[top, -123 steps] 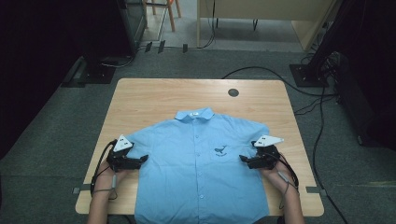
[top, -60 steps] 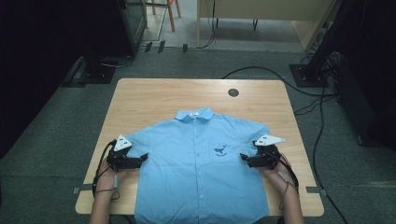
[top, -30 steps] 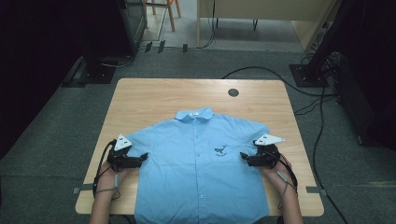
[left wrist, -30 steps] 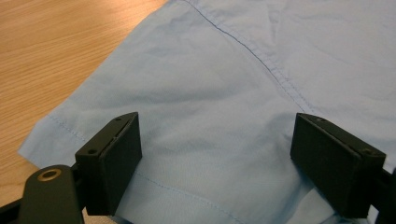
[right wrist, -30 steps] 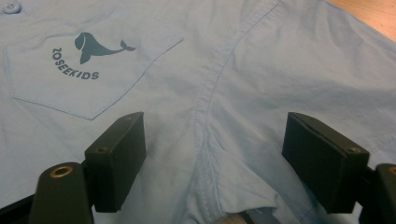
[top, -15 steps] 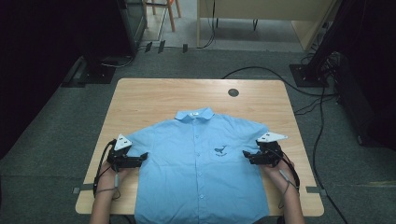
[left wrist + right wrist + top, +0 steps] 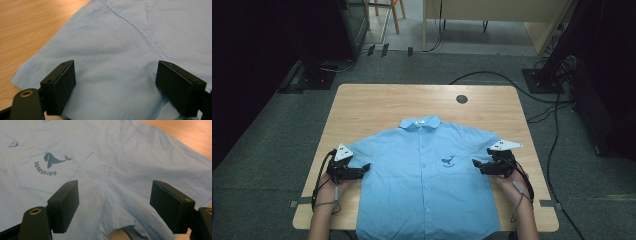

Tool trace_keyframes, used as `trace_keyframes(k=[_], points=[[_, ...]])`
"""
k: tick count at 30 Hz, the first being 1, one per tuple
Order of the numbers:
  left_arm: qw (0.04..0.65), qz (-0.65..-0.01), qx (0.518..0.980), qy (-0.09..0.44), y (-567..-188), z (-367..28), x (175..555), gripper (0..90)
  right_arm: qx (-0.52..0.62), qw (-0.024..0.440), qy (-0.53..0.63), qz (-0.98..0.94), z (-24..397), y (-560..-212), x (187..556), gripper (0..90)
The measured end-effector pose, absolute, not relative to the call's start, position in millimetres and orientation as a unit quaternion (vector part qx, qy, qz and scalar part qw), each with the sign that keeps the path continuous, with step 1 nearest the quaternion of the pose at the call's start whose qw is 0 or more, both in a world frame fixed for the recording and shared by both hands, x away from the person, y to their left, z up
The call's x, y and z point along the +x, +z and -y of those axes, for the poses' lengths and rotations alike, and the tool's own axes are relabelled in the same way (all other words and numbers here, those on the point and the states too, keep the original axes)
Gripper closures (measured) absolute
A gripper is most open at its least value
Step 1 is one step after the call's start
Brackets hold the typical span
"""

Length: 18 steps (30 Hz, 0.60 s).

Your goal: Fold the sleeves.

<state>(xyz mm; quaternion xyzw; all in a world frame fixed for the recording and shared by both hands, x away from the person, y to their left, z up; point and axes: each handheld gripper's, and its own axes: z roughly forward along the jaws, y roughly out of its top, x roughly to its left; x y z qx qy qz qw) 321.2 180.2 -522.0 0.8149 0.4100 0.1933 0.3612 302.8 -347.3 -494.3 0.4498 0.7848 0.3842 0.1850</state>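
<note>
Shirt (image 7: 424, 175), light blue, lies flat and buttoned on the desk (image 7: 377, 107), collar away from the person. Left tool (image 7: 115, 82) gapes wide over the sleeve hem, gripping nothing. Right tool (image 7: 113, 205) also wide, jaws straddling the armpit seam, cloth unpinched. Right gripper view shows chest pocket (image 7: 50, 172) with whale print reading ZOSEEKIDS.
</note>
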Motion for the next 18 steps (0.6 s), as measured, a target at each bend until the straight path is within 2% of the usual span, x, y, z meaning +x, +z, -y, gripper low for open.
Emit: trace_keyframes(k=[5,6,8,9,18], points=[[0.361,-0.41,0.815,0.193,-522.0,-180.2,321.2,16.5,0.459,0.168,0.403,-0.774,351.4,-490.1,304.5,27.4],[0.361,-0.41,0.815,0.193,-521.9,-180.3,321.2,16.5,0.467,0.157,0.413,-0.766,355.6,-488.3,305.9,30.8],[0.361,-0.41,0.815,0.193,-522.0,-180.2,321.1,16.4,0.468,0.158,0.414,-0.765,356.2,-488.0,306.1,31.0],[0.361,-0.41,0.815,0.193,-522.0,-180.2,321.1,16.4,0.467,0.173,0.401,-0.769,357.6,-485.8,306.1,31.0],[0.361,-0.41,0.815,0.193,-522.0,-180.2,321.0,16.5,0.459,0.172,0.393,-0.778,357.1,-482.4,309.5,30.0]])
